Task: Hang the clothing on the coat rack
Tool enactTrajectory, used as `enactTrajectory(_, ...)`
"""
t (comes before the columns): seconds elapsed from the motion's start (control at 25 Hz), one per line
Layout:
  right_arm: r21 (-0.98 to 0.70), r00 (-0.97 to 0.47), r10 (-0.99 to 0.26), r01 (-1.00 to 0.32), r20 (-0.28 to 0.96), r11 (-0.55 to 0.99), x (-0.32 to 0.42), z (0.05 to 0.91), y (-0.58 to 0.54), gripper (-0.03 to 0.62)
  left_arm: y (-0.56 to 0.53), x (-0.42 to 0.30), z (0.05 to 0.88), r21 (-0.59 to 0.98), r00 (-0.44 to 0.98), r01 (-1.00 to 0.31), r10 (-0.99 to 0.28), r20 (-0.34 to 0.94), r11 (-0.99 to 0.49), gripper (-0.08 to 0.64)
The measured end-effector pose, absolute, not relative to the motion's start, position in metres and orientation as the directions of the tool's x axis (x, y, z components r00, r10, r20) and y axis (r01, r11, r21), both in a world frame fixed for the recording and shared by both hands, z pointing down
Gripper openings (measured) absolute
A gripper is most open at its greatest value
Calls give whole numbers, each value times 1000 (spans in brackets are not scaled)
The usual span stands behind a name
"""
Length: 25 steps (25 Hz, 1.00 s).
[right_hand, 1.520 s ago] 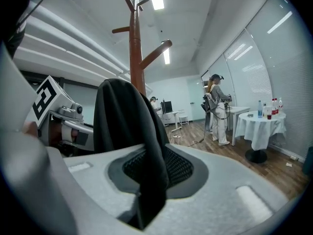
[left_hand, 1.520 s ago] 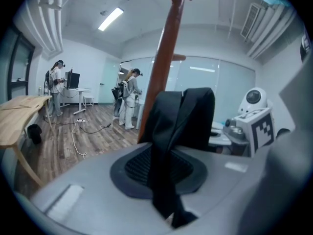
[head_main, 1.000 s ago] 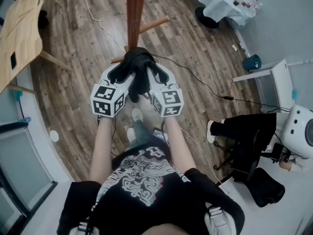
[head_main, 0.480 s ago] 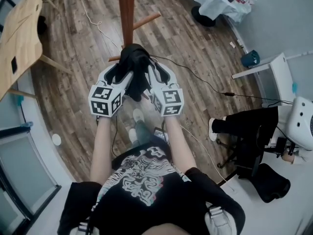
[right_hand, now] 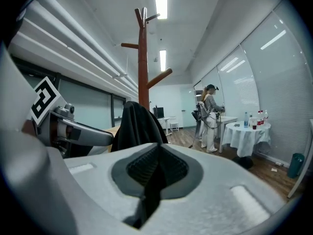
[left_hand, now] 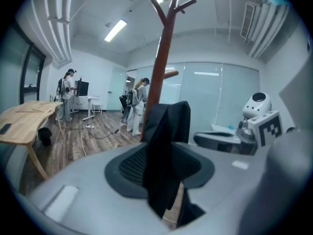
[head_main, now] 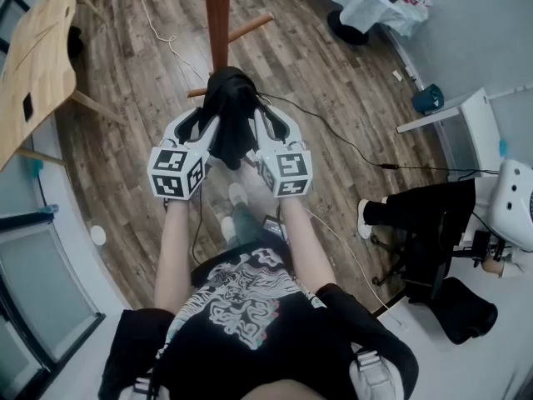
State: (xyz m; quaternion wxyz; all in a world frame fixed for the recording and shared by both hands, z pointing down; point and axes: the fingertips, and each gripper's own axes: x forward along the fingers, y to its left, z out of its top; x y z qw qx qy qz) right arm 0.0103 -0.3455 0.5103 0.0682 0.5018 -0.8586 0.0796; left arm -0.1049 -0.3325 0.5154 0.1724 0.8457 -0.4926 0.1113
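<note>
Left fingers, just closing, and right fingers pinch the clothing.

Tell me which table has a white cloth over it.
The table at the head view's top right, with bottles standing on it. The table at the left is uncovered light wood.

No word, number or brand can be read anywhere. The cube on the left hand-held gripper and the one on the right hand-held gripper carry black-and-white square code markers, patterns without letters. The person's black T-shirt bears a white and red graphic with no legible lettering. Labels on the bottles on the white-clothed worktop are too small to read.
</note>
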Motion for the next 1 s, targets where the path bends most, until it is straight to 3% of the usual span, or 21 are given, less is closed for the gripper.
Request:
enactTrajectory(0.04, -57, -489, -848, -871, 202, 489, 9, 511, -343, 0, -330, -107, 514, 167, 482, -876, -802, 353, -453, 103)
enactTrajectory(0.08, -48, -495, -844, -867, 208, 496, 7, 511, -340, 0, -327, -108, 512, 149, 477, -878, -808, 347, -454, -9)
enactTrajectory(0.28, -39, -501, -838, -862, 215, 505, 5, 512, -325, -2, -313, -110, 506, 101, 471, -879, -818, 330, -466, -11)
enactTrajectory(0.72, -13, -491, -846, -866, 206, 499, -8, 496, -290, -2, -278, -136, 491, 222, 467, -881, -841, 274, -418, -11)
enactTrajectory(1.0, 1, -501, -845, -860, 186, 510, -15, 476, -264, -2, -258, -132, 468, 187, 500, -864, -838, 217, -467, -11)
